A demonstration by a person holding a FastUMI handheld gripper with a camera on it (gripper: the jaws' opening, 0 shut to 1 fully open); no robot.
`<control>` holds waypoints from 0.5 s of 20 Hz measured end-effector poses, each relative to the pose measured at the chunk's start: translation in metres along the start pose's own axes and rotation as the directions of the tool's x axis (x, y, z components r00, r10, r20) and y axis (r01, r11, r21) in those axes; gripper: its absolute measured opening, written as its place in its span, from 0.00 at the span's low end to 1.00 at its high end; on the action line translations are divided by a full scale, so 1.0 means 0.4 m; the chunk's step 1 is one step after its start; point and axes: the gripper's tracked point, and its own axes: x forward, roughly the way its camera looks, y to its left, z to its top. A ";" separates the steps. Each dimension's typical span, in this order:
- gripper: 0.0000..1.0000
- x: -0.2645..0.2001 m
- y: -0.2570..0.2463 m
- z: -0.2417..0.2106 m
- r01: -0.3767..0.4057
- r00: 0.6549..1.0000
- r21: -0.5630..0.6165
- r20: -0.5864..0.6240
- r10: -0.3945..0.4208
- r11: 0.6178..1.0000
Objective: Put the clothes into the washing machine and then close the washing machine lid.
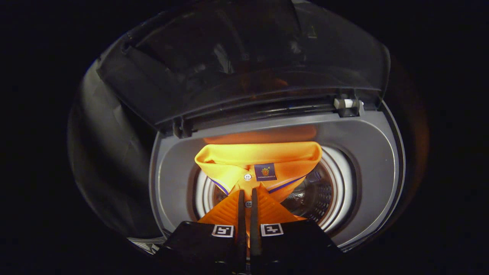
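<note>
the claw (247, 198) is clenched on an orange polo shirt (263, 160), both fingers (241, 214) pinching the buttoned placket just below the collar. the shirt hangs over the open mouth of the washing machine (366, 152), collar spread beyond the fingertips, a small label sewn inside it. under the cloth the perforated drum (317, 194) shows. further back the dark translucent lid (237, 65) stands raised on its hinge (347, 105).
</note>
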 end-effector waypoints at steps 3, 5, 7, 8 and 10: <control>0.12 0.025 -0.007 -0.016 0.022 1.000 0.004 -0.021 -0.022 1.000; 0.12 0.032 -0.015 -0.023 0.033 0.999 0.006 -0.030 -0.033 0.999; 0.12 0.039 -0.023 -0.027 0.046 0.998 0.006 -0.037 -0.046 0.999; 0.12 0.039 -0.025 -0.028 0.050 0.998 0.007 -0.038 -0.050 0.999; 0.12 0.047 -0.031 -0.029 0.060 0.997 0.004 -0.040 -0.059 0.998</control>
